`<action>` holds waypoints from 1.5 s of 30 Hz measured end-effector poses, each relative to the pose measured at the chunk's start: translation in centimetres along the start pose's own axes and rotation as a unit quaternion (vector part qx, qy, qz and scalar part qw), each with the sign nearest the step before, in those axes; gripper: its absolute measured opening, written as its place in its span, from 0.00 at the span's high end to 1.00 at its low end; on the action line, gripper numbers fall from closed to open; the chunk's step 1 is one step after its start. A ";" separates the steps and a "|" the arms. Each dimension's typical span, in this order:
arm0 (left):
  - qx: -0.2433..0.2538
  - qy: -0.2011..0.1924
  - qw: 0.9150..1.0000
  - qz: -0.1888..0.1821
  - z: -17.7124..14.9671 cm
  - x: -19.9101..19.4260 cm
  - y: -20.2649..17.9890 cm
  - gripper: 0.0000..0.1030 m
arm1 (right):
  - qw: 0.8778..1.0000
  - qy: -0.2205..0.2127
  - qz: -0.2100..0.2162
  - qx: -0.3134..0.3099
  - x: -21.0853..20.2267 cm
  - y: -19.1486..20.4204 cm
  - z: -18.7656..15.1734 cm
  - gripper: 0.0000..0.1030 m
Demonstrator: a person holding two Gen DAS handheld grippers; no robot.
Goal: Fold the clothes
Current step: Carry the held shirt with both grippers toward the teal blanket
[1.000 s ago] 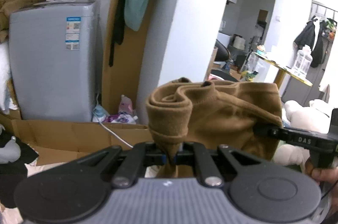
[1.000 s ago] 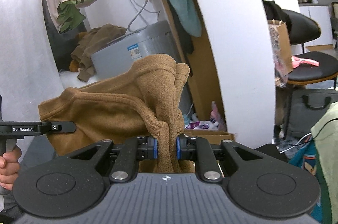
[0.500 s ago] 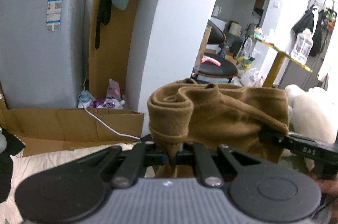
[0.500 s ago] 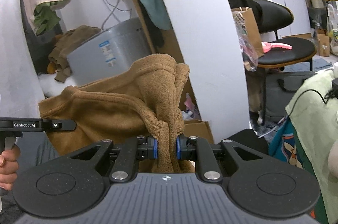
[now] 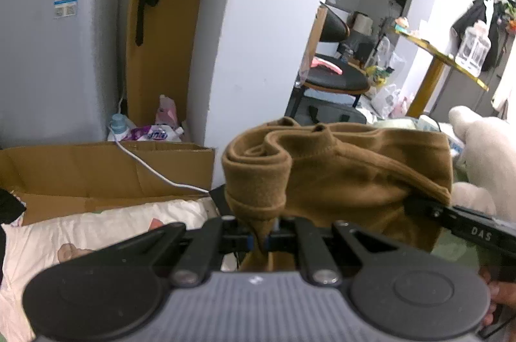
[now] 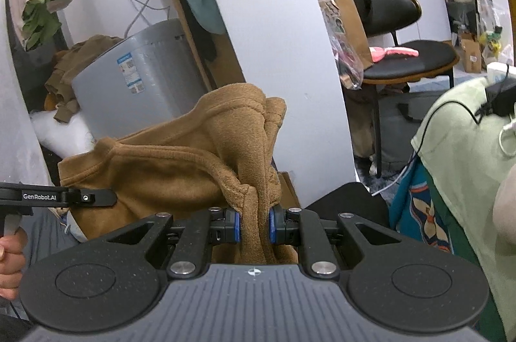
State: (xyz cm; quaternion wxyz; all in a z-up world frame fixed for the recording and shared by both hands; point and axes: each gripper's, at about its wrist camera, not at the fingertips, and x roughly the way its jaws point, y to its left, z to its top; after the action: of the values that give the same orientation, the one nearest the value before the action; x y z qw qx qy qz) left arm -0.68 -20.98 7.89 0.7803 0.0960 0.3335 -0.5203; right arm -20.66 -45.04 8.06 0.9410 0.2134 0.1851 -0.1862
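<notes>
My left jaws [image 5: 258,240] were clamped tight on a bunched corner of the brown sweatshirt [image 5: 338,177], the cloth pinched to a thin neck between the pads and rolling into a thick curl just above them. My right jaws [image 6: 253,227] were clamped on the opposite corner, a fatter wad of the same fleece filling the gap between the blue pads [image 6: 234,227]. I judged that I gripped two corners so the garment would hang stretched between my hands, off any surface, ready to be laid flat for a fold.

Just beyond each set of jaws the sweatshirt spanned sideways to the other gripper: from the left view its far edge ended at the right tool's black finger [image 5: 464,221], and from the right view it ran to the left tool's finger [image 6: 58,197], with the person's hand [image 6: 9,261] on that handle.

Below and past my left jaws lay a pale printed quilt [image 5: 96,229], likely the landing spot, then an open cardboard box [image 5: 106,171] with a white cable [image 5: 154,174] across it. Farther off stood a grey washing machine [image 5: 58,58] and a white pillar [image 5: 258,29]. Beyond my right jaws a black chair [image 6: 409,58] held something pink, and a light green cloth [image 6: 461,148] hung to the right.
</notes>
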 end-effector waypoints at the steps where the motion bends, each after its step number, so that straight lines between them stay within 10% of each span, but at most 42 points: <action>1: 0.005 0.002 1.000 -0.004 0.0 0.5 0.0 0.94 | 1.000 0.000 -0.004 0.002 0.2 -0.3 -0.2 0.85; 45: 0.042 0.022 0.970 -0.238 -4.6 18.5 -0.2 0.94 | 0.987 -0.036 -0.151 0.045 7.3 -13.6 -6.3 0.85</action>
State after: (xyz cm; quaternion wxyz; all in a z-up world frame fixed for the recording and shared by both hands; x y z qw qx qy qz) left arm 1.60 -32.63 -7.02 0.6220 0.0581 0.3422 -0.7018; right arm -21.95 -55.49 -4.92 0.8977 0.2186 0.1720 -0.3416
